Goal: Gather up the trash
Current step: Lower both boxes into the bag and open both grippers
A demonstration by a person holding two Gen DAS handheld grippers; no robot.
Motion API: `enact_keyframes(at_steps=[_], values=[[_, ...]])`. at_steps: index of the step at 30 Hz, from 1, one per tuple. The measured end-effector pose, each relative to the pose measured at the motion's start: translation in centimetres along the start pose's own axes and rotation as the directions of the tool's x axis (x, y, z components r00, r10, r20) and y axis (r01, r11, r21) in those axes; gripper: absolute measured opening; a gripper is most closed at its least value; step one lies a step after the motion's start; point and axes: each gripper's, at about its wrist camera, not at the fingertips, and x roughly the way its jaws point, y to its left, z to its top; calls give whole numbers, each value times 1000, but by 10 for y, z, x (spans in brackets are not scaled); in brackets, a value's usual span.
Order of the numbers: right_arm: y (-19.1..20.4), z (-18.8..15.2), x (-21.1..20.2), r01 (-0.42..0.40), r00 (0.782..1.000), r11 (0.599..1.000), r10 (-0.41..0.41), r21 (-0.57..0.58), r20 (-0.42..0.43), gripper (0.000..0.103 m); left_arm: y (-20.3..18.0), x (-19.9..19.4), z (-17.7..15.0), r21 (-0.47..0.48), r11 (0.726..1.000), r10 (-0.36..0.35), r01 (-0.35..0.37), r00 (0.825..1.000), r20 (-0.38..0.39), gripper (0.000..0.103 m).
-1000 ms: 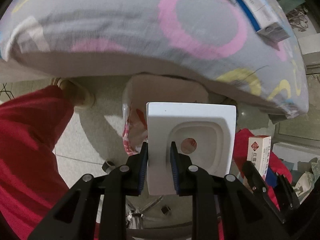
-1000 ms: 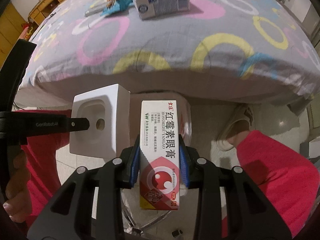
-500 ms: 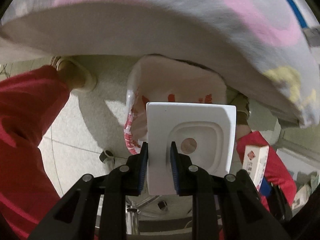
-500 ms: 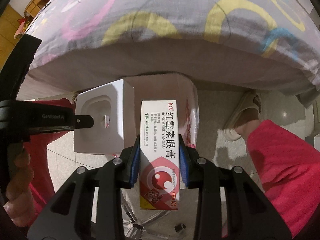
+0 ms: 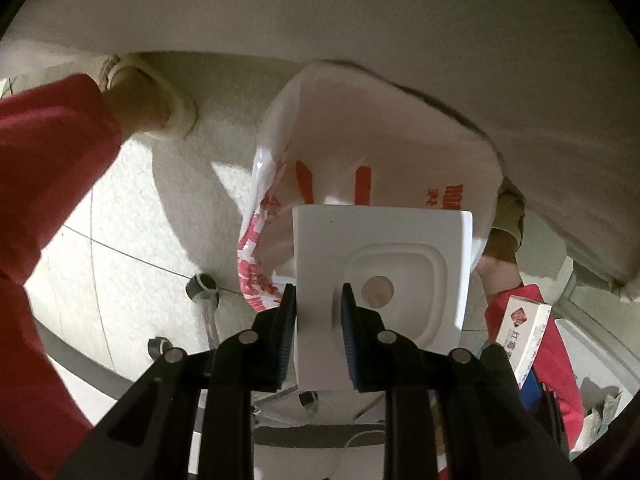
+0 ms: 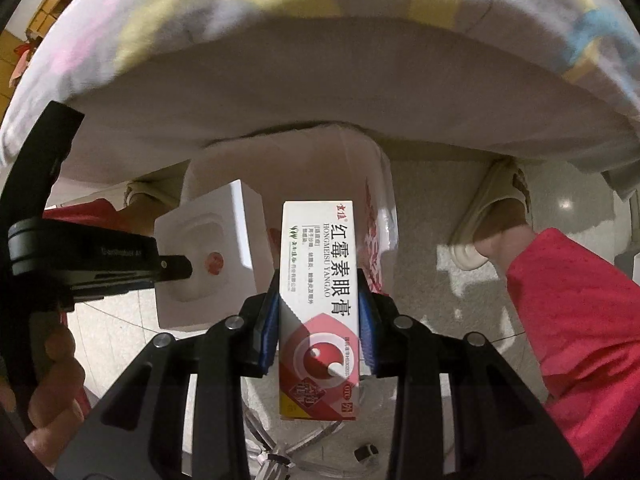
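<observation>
My left gripper (image 5: pixel 318 312) is shut on a white moulded tray (image 5: pixel 384 276) with a round hole, gripped at its near edge. It hangs over the mouth of a white plastic bag with red print (image 5: pixel 360 152) that stands on the floor below the bed edge. My right gripper (image 6: pixel 318 304) is shut on a white and red medicine box (image 6: pixel 318 280) with Chinese lettering, held lengthwise above the same bag (image 6: pixel 380 216). In the right wrist view the left gripper (image 6: pixel 172 270) and its white tray (image 6: pixel 208 256) sit just left of the box. The box (image 5: pixel 524 332) shows at the lower right of the left wrist view.
The mattress edge with its patterned grey sheet (image 6: pixel 280 40) overhangs the bag. A person's red trouser legs (image 5: pixel 44 168) (image 6: pixel 576 320) and slippered feet (image 6: pixel 500 200) flank the bag on the tiled floor. Chair legs with castors (image 5: pixel 200 288) lie below the grippers.
Both grippers have sunk from bed-top level toward the bag, each still holding its item. The bed's top and the items on it have slid out of view; the bag's mouth looms larger.
</observation>
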Motion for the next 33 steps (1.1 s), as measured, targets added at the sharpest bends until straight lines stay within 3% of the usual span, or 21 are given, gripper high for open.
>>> enact_keyframes(at_steps=[16,27,29,30,31,33], values=[[4,14,52,13,996,1000,-13,1,-84,33,-1,41,29,-41,999,30,-34,996,-89,23],[9,21,78,-10,991,1000,8,-12,-131,33,-2,54,41,-57,996,56,-63,993,-107,23],[7,23,80,-11,991,1000,8,-16,-133,33,-2,56,42,-65,996,56,-63,992,-115,27],[8,23,82,-20,991,1000,18,-13,-136,37,-1,57,42,-76,996,46,-55,992,-121,34],[7,24,83,-41,989,999,40,-2,-140,56,0,58,42,-83,995,38,-48,991,-126,45],[7,25,83,-51,990,999,52,13,-129,80,1,58,44,-94,995,25,-38,991,-132,66]])
